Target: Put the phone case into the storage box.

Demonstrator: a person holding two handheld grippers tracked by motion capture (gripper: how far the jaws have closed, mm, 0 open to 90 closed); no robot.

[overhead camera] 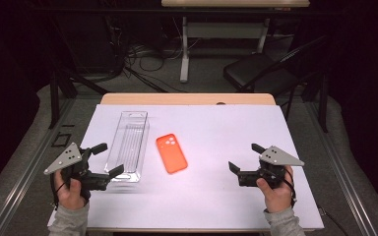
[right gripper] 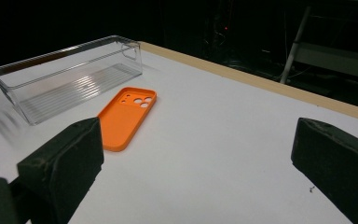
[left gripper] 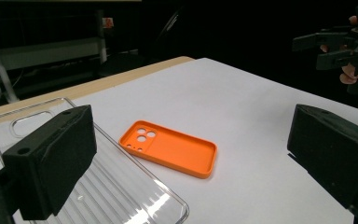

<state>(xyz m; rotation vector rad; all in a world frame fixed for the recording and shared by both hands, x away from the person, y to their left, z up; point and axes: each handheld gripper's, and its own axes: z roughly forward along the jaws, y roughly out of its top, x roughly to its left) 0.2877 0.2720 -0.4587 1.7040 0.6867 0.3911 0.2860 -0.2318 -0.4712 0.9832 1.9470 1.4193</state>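
An orange phone case (overhead camera: pixel 171 153) lies flat near the middle of the white table top (overhead camera: pixel 216 128), hollow side up with its camera holes toward the far end. It also shows as the orange case (left gripper: pixel 170 148) and the case (right gripper: pixel 127 116) in the gripper views. A clear plastic bin (overhead camera: pixel 128 145) stands just left of it, empty. My left gripper (overhead camera: pixel 107 160) hovers open at the bin's near left corner, with nothing between its jaws. My right gripper (overhead camera: pixel 246 158) is open too, over bare table at the right, pointing left toward the case.
The clear bin (left gripper: pixel 98 186) lies close under the left gripper's jaws. A wooden table edge (overhead camera: pixel 187 99) runs along the far side. A black chair (overhead camera: pixel 261 71) and another desk's legs (overhead camera: pixel 184 49) stand beyond. Bare white surface stretches between the case and the right gripper.
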